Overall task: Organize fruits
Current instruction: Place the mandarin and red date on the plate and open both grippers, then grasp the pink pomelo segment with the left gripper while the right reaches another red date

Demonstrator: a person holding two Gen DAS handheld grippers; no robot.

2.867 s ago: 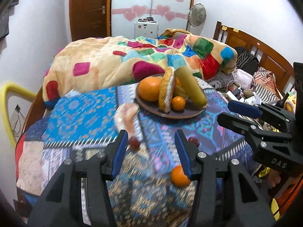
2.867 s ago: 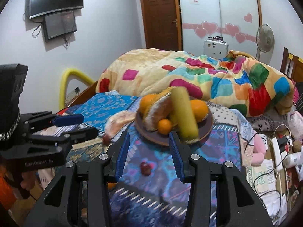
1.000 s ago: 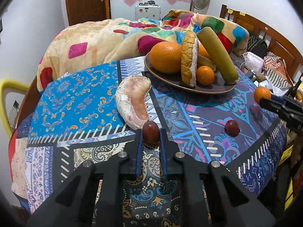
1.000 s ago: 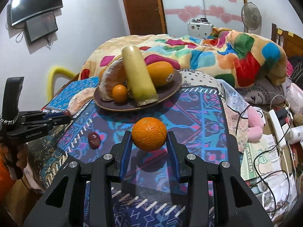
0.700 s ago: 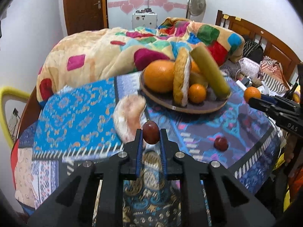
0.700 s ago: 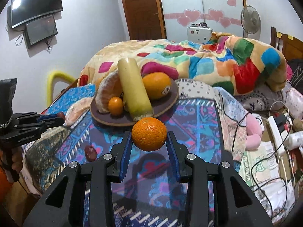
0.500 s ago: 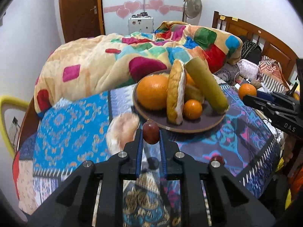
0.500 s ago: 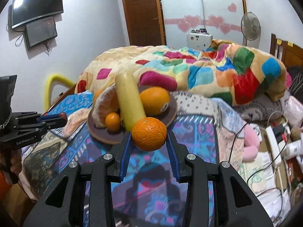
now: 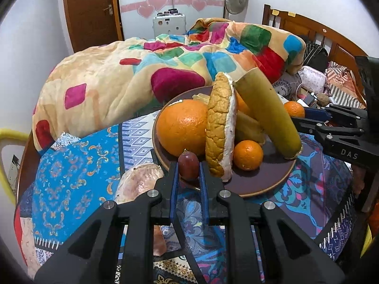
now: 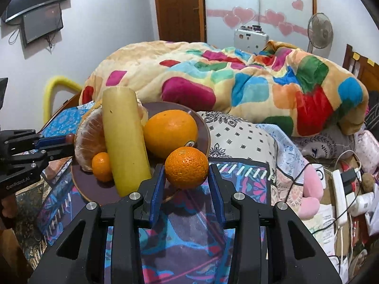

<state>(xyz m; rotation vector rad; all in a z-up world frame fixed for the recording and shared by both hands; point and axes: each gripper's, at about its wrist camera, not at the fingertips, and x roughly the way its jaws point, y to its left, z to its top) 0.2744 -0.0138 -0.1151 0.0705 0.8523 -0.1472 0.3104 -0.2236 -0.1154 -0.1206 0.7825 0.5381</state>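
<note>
I am bringing both loads up to the round brown plate [image 9: 260, 184] (they were lifted off the cloth): left gripper [image 9: 188, 165] is pinching a small dark-red fruit [image 9: 188, 167], right gripper [image 10: 186, 172] is clasping a dimpled orange mandarin [image 10: 186, 167], ready for placing.

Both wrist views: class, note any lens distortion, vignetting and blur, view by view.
Left wrist view: fisheye bends the headboard, black corners, the plate sharp. Right wrist view: same dark rim, the door bows, the orange crisp, no motion blur.
</note>
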